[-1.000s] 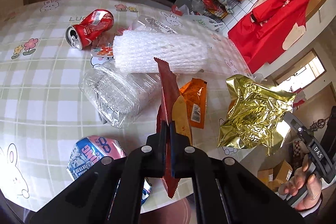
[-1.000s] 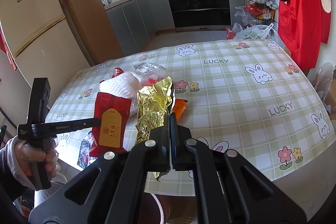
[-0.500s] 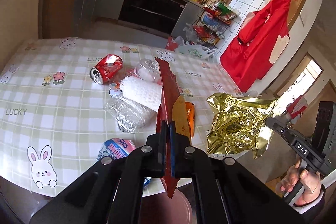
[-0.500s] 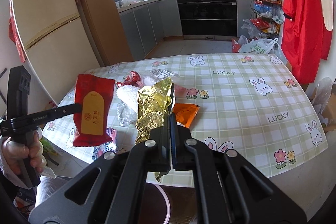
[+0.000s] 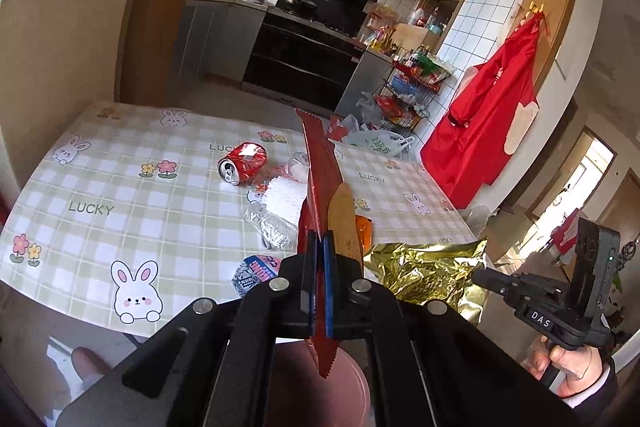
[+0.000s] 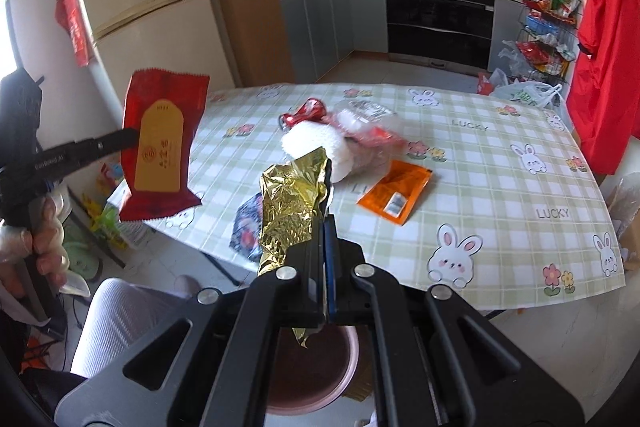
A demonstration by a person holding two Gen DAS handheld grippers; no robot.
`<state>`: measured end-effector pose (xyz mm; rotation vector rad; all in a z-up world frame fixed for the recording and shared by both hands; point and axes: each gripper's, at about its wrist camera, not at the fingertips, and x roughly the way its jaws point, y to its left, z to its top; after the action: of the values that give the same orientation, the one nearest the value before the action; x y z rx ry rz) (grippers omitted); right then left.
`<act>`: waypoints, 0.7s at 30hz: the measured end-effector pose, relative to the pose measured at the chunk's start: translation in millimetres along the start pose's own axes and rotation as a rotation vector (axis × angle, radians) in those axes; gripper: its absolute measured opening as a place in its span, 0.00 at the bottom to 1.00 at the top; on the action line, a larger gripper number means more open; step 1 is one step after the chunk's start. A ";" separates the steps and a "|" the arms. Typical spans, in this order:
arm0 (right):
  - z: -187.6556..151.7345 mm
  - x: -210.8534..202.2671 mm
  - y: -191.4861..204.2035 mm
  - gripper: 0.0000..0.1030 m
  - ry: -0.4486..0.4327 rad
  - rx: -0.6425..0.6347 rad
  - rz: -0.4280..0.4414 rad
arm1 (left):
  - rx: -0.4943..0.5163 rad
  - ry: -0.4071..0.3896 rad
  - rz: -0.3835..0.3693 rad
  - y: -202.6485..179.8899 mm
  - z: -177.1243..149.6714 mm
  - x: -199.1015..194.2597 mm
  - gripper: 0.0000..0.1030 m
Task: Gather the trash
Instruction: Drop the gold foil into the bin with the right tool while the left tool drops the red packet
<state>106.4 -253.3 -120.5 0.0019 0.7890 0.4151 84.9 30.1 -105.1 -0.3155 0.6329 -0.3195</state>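
The pink bin [image 6: 352, 359] is largely covered by the right gripper [image 6: 326, 227], and only part of its rim is seen. The clear plastic wrap [image 6: 368, 127] near the tabletop's middle is blurred by motion. The blue packet [image 5: 256, 273] at the tabletop's near edge is partly hidden behind the left gripper [image 5: 318, 247]. Print on the orange sachet [image 6: 396, 193] is too small to be read.

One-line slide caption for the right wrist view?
Right gripper clamps a crumpled gold foil wrapper above a pink bin, while the left gripper holds a red packet beside the table.
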 end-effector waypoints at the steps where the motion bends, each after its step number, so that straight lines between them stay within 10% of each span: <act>1: -3.4 -0.6 6.5 0.05 0.009 -0.006 0.008 | -0.001 -0.008 -0.002 -0.7 -1.9 -6.5 0.03; 21: -40.4 25.7 58.0 0.22 0.161 -0.076 0.065 | -0.003 0.004 -0.040 13.6 -55.6 -51.5 0.03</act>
<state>73.8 -196.8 -157.9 -0.0782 0.9335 0.5111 13.9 51.7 -125.7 -0.3311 0.6315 -0.3573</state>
